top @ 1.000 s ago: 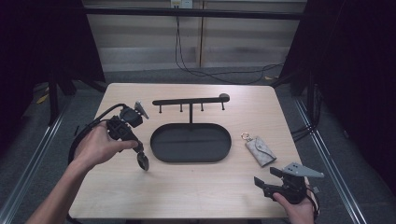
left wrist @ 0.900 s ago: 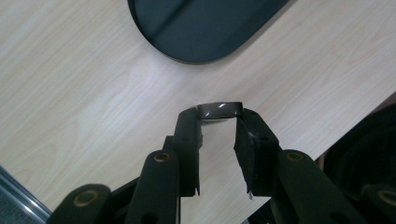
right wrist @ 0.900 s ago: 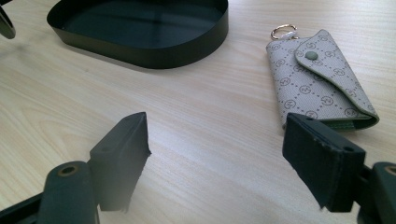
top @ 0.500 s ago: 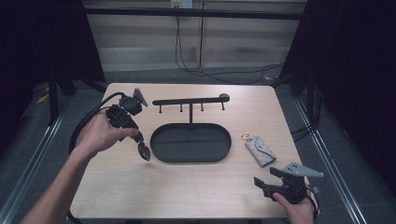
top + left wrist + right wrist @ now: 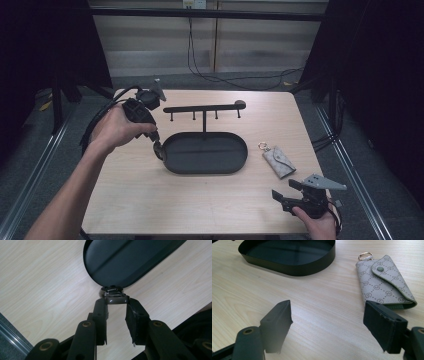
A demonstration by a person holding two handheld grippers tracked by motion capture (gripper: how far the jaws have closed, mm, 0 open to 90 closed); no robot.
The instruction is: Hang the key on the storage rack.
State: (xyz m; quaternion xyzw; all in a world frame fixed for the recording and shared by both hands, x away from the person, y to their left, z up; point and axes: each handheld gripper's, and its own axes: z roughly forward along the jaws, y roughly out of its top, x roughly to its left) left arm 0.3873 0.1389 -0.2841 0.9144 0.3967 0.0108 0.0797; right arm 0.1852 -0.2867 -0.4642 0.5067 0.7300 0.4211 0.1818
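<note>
My left gripper is shut on a small dark fob with a metal clip. It holds the fob just over the left end of the black oval tray. Behind the tray rises a black hook rack whose several pegs are bare. A grey patterned key pouch with a ring lies on the table right of the tray. My right gripper hovers open near the table's front right, a short way before the pouch, with nothing between its fingers.
The light wooden table has dark floor and metal rails on both sides. A cable loops from the left gripper over the table's left rear corner. The tray's rim stands ahead and left of the right gripper.
The left gripper has moved away from the person and slightly right with the fob, bringing it to the tray's left end. The right gripper has stayed in place.
</note>
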